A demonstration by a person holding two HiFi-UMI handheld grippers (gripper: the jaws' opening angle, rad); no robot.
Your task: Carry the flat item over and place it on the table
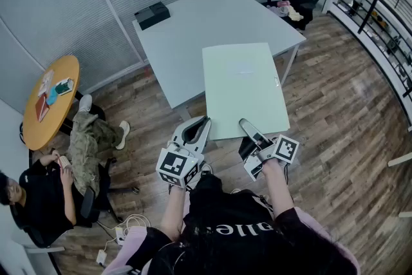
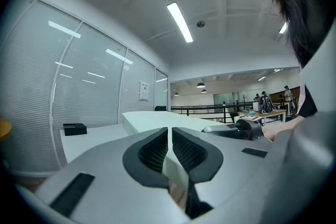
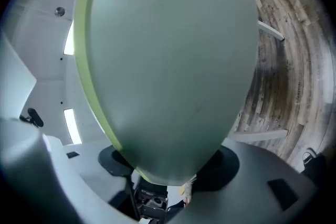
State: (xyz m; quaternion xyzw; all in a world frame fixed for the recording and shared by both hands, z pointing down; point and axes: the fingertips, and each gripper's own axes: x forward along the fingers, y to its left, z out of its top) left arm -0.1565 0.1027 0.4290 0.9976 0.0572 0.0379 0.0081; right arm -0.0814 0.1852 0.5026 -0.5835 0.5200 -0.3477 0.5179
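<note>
Overhead, in the head view, a pale green flat board (image 1: 244,87) lies level in the air; its far end overlaps the near corner of the white table (image 1: 212,16) toward 12 o'clock, and its near end hangs over the wooden floor (image 1: 347,113); the left gripper (image 1: 198,127) clamps the board's near edge at about 7 o'clock, the right gripper (image 1: 248,127) clamps it at about 5 o'clock; a black box (image 1: 152,14) sits on the table's corner at 10 o'clock; a round wooden table (image 1: 51,100) and a seated person (image 1: 45,193) are off at 9 o'clock, well apart from the board.

From the left gripper view, the left gripper (image 2: 169,136) has its jaws drawn close, pinched on the board's thin edge; the board (image 2: 152,119) runs away toward 12 o'clock, with the table (image 2: 89,139) and black box (image 2: 74,128) at 9 o'clock.

From the right gripper view, the board (image 3: 168,60) fills the frame; the right gripper (image 3: 170,173) has its jaws clenched on the board's lower end at 6 o'clock; floor planks (image 3: 283,60) show at 3 o'clock.
</note>
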